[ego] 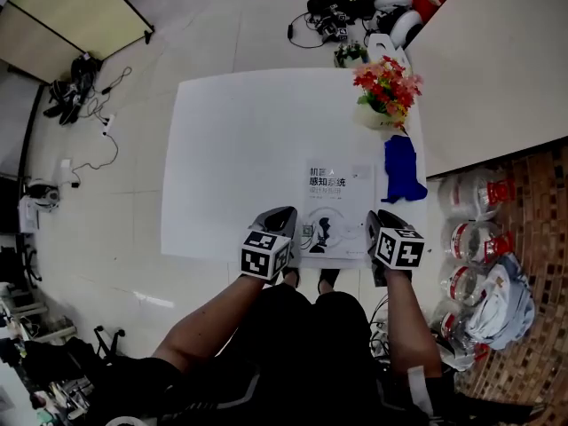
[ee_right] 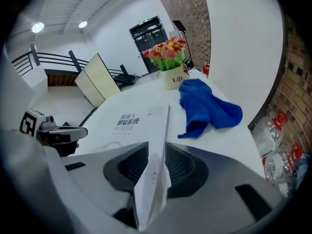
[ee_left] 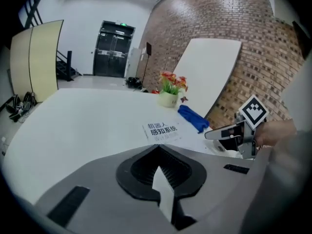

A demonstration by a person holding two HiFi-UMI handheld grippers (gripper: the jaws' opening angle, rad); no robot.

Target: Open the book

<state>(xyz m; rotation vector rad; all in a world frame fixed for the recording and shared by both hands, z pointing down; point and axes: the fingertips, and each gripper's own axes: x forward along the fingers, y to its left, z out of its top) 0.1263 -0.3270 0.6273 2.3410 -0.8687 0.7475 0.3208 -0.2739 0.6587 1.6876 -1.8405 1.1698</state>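
Ahead of the left claw (ee_left: 161,178) we see a white table (ee_left: 73,126), black double doors (ee_left: 115,50) in a white wall (ee_left: 78,9), and a brick wall (ee_left: 204,23) to its right.

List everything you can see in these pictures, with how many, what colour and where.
Table: one, white, centre of the head view.
Book: one, white cover with dark print, near table edge.
Cloth: one, blue, crumpled just right of the book.
Flower pot: one, pale, red and orange flowers, beyond the cloth.
Plastic bottles: several, clear with red labels, floor right of the table.
Cables: several, dark, floor beyond the table.
Left gripper: grey, closed on the book's near left corner.
Right gripper: grey, closed on the book's near right edge.
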